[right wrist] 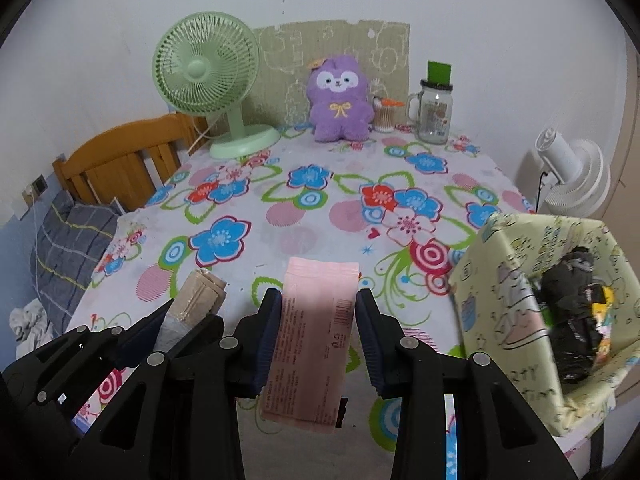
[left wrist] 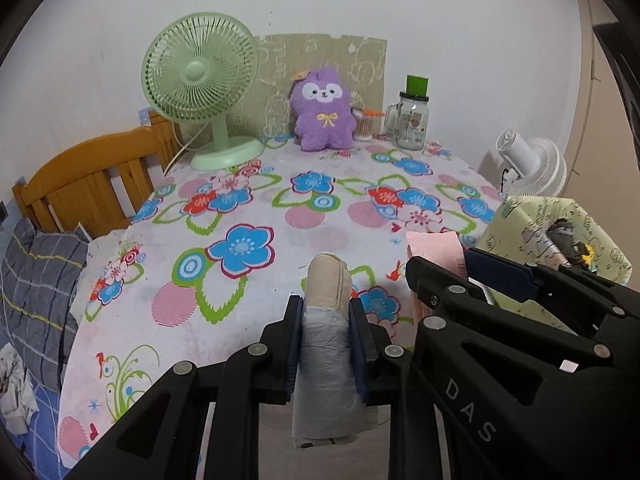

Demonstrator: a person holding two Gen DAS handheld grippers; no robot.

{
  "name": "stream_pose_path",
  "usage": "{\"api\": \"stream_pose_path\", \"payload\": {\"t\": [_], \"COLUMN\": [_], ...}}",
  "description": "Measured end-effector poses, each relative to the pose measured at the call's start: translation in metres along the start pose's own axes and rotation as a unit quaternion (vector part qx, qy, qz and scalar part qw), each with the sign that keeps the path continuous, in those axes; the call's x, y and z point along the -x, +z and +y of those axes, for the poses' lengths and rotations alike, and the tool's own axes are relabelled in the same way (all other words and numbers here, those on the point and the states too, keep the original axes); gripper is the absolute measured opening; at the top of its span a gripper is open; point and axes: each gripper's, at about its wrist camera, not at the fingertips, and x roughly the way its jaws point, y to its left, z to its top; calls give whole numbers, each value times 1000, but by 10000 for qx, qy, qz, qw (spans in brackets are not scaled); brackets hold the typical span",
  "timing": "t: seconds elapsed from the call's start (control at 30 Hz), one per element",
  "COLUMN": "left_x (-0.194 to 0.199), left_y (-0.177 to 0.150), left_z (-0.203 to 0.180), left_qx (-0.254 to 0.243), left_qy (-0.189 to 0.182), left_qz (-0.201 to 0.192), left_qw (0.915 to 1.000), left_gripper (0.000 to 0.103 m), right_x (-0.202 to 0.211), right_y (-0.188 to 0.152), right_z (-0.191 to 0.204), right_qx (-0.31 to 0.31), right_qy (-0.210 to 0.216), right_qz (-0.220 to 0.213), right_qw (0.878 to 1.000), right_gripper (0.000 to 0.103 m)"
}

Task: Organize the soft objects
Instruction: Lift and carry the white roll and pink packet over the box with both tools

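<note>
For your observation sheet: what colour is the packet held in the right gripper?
Pale pink packet, with small print and a barcode; clearest in the right wrist view.

Colours and patterns

Left gripper [left wrist: 326, 320]: beige-and-grey roll [left wrist: 325, 320]. Right gripper [right wrist: 318, 322]: pink packet [right wrist: 314, 336]. Beneath: floral tablecloth [right wrist: 320, 200]. Beyond: purple plush toy [right wrist: 339, 98], green fan [right wrist: 206, 64].

A home bedroom: ahead of the tool, a floral-clothed tabletop [right wrist: 320, 216] holds a green desk fan [right wrist: 208, 68] and purple plush toy [right wrist: 340, 100]; a wooden bed headboard [right wrist: 116, 160] stands left.
</note>
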Motion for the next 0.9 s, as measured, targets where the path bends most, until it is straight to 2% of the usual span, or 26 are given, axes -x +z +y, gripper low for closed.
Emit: {"api": "stream_pose_path", "payload": {"t": [0.9], "left_x": [73], "left_y": [36], "left_z": [-57], "left_qx": [-218], "left_qy": [82], "left_qz": [-682], "left_qw": [9974], "left_gripper": [21], "right_x": [94], "right_y": [26], "right_z": [-43], "right_qx": [-6], "right_qy": [218], "right_qz": [-680], "right_qw": [9974], "right_gripper": [41]}}
